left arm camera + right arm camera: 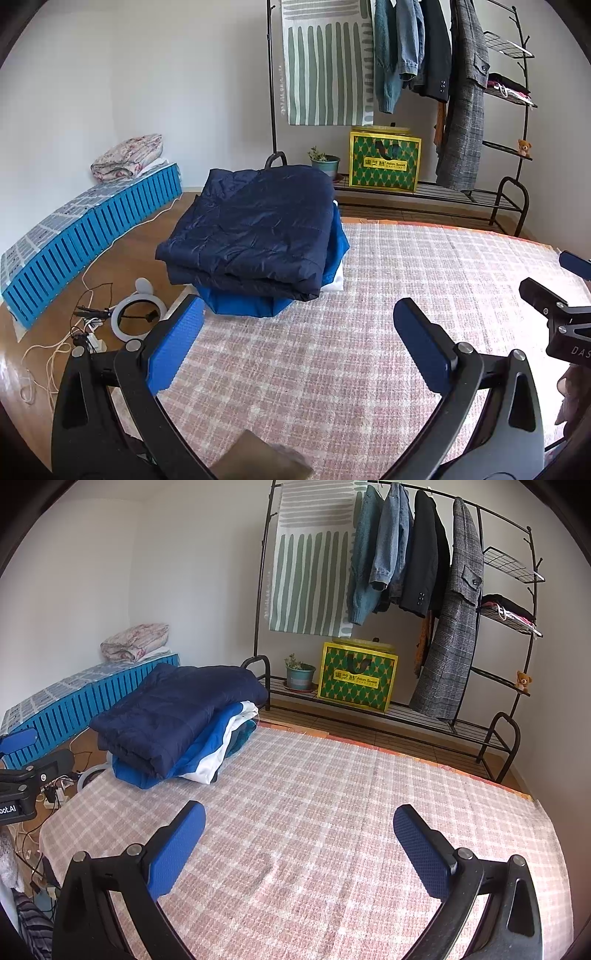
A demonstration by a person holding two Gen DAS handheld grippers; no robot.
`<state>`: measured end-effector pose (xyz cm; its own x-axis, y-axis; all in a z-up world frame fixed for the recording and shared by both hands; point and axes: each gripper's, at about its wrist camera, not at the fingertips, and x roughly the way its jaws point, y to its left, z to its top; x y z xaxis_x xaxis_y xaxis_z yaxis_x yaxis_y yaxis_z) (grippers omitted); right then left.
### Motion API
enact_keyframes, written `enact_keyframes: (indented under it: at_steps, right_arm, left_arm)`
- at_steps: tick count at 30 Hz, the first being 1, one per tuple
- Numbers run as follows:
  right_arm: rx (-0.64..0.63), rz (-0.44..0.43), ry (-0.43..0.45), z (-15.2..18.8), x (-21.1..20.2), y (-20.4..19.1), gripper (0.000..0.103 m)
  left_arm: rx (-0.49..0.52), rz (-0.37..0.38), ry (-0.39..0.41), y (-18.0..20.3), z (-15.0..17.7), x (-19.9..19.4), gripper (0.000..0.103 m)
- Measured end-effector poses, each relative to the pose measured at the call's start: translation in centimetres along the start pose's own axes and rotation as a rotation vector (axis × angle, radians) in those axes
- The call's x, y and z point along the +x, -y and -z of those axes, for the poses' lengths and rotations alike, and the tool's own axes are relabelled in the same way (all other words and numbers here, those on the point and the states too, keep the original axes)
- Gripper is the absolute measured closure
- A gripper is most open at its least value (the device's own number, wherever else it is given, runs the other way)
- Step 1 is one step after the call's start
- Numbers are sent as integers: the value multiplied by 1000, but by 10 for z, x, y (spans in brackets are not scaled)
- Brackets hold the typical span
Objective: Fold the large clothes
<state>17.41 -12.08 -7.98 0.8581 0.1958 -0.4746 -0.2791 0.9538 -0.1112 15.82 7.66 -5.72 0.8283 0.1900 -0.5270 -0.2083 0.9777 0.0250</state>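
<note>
A folded dark navy padded jacket (255, 225) lies on top of a stack of folded clothes, over a bright blue garment (243, 304) and a white one, at the far left corner of the pink checked bed cover (369, 332). The same stack shows in the right wrist view, navy jacket (177, 716) above the blue and white garment (218, 746). My left gripper (299, 314) is open and empty, hovering over the cover just short of the stack. My right gripper (299, 816) is open and empty over the bare cover, to the right of the stack.
A black clothes rack (491, 720) with hanging coats, a striped cloth (314, 572), a green-yellow box (356, 679) and a potted plant (299, 672) stands behind the bed. A blue slatted crate (92, 236) with a floral quilt, a ring light (136, 317) and cables lie on the floor at left.
</note>
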Motion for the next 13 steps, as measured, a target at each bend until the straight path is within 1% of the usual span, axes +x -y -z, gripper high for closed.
enact_keyframes:
  at_steps: [3, 7, 10, 13]
  right_arm:
    - [1, 0, 0, 0, 0, 0, 0]
    - [1, 1, -1, -1, 0, -1, 0]
    - [0, 0, -2, -1, 0, -1, 0]
    - [0, -1, -3, 0, 0, 0, 0]
  left_arm:
    - [-17, 8, -17, -3, 0, 2, 0]
    - [-24, -5, -14, -5, 0, 1, 0]
    - [-6, -33, 21, -3, 1, -4, 0]
    - [4, -26, 26, 0, 2, -5, 0]
